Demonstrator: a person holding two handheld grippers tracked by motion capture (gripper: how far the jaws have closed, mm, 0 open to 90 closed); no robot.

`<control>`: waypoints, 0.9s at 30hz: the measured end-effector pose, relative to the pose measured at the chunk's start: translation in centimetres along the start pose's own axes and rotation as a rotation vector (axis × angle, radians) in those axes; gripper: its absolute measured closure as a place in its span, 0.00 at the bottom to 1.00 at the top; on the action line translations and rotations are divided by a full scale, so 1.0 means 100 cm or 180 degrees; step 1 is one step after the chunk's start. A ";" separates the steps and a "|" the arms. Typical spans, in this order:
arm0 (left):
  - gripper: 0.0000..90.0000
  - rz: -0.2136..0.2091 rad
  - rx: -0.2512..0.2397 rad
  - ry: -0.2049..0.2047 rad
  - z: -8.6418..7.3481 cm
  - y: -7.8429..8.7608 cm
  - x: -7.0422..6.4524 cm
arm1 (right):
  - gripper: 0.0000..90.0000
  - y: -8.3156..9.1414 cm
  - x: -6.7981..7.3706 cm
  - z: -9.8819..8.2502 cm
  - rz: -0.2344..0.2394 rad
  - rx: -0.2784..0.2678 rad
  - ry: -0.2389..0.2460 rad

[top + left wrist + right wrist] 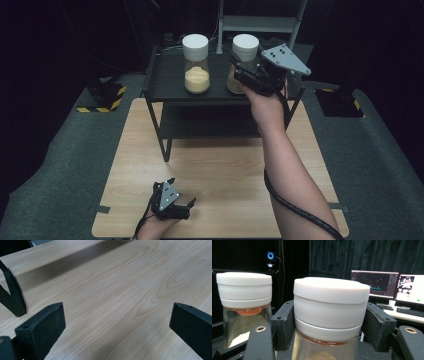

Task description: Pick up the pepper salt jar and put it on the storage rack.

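Two clear glass jars with white lids, yellow grain inside, stand on black shelf (170,80). Right gripper (329,327) clamped on right jar (329,312) at lid; lift pending. Left jar (196,62) untouched. Left gripper (175,200) spread apart, idle on light wooden worktop (120,295).

The right jar (243,64) is clear glass with a thick white lid (329,302) closed on it and yellowish grains in its lower part. It stands upright on the black shelf's (165,80) top, near the other jar (196,63), with the right gripper's (246,70) pads against its lid.
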State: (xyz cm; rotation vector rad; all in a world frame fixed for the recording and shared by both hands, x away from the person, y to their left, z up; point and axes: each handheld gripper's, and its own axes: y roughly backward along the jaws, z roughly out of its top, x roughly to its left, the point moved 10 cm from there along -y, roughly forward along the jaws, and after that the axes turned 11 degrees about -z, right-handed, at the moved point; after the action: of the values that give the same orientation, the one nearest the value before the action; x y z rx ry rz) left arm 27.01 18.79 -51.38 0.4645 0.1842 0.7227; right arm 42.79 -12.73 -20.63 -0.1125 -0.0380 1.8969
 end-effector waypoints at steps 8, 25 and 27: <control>0.01 0.0013 0.0012 -0.0002 0.000 0.000 0.000 | 0.23 0.000 0.001 0.003 -0.0010 0.0079 -0.0099; 0.01 0.0032 0.0046 -0.0034 0.001 -0.001 -0.002 | 0.00 0.028 -0.003 -0.007 0.0022 -0.0006 -0.0071; 0.01 0.0035 0.0047 -0.0038 0.001 -0.002 -0.002 | 0.00 0.035 -0.004 -0.010 0.0039 -0.0034 -0.0077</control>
State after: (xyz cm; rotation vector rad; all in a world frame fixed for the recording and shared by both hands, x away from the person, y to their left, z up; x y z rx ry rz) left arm 26.98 18.51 -51.36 0.4842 0.1761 0.7296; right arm 39.75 -14.22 -21.88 -0.0974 -0.0639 1.9106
